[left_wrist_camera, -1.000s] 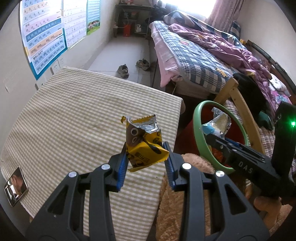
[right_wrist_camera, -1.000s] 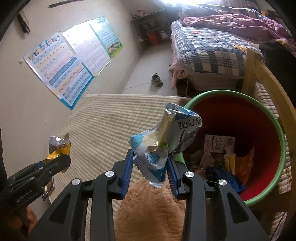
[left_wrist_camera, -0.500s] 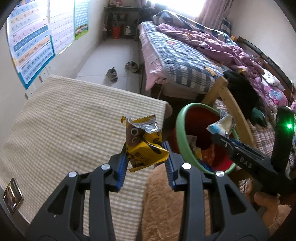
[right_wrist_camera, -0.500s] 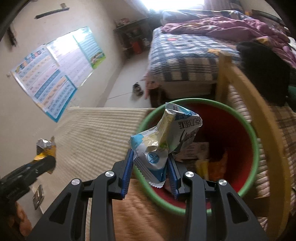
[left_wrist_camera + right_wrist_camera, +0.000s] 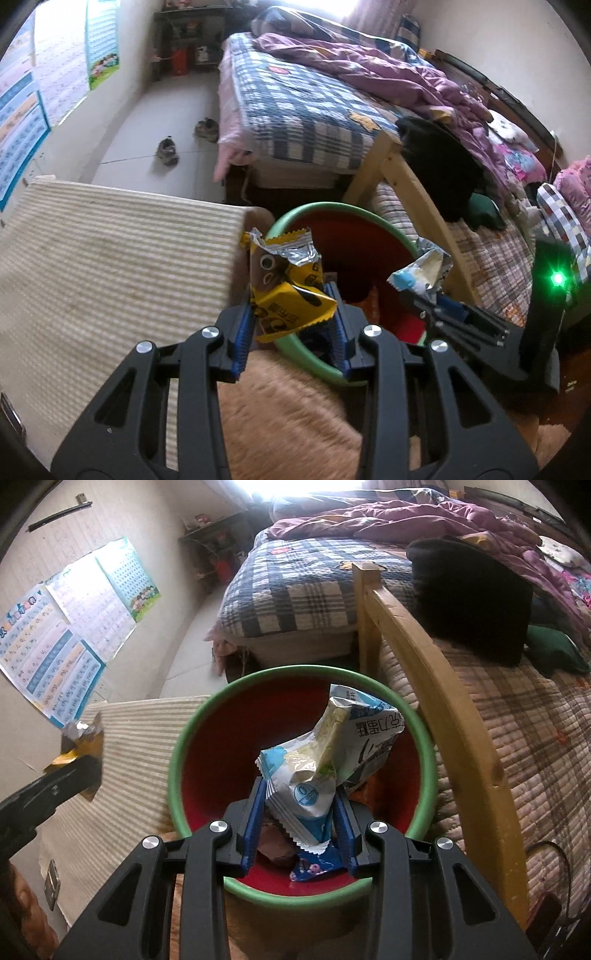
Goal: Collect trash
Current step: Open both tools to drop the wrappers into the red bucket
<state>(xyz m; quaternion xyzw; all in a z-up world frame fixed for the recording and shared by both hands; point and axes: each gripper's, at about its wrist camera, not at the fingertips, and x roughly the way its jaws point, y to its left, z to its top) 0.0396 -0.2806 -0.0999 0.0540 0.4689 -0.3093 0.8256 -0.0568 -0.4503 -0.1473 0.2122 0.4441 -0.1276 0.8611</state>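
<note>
Crinkled white-and-blue foil — the white and blue wrapper (image 5: 314,775) — sits pinched between the blue pads of the right gripper (image 5: 301,823), which hangs directly over the mouth of the red bin (image 5: 173,775) with its green rim; the wrapper's lower end is already inside the rim's outline, so letting go should drop it in. Other trash lies at the bin's bottom, a blue packet and something brown among it, so part of the collecting looks done. On the left, the yellow wrapper (image 5: 288,291) with a cartoon face and a torn silver top is clamped in the left gripper (image 5: 291,332), whose jaws are narrowed onto it. That gripper hovers over the near-left edge of the bin's rim, just past the right-hand corner of the table (image 5: 110,266) under its striped cloth — close to the opening but, I judge, not yet centred over it. Both pieces remain to be released. A small dark framed object lies at the table's near-left edge; whether it counts as trash I cannot tell.
</note>
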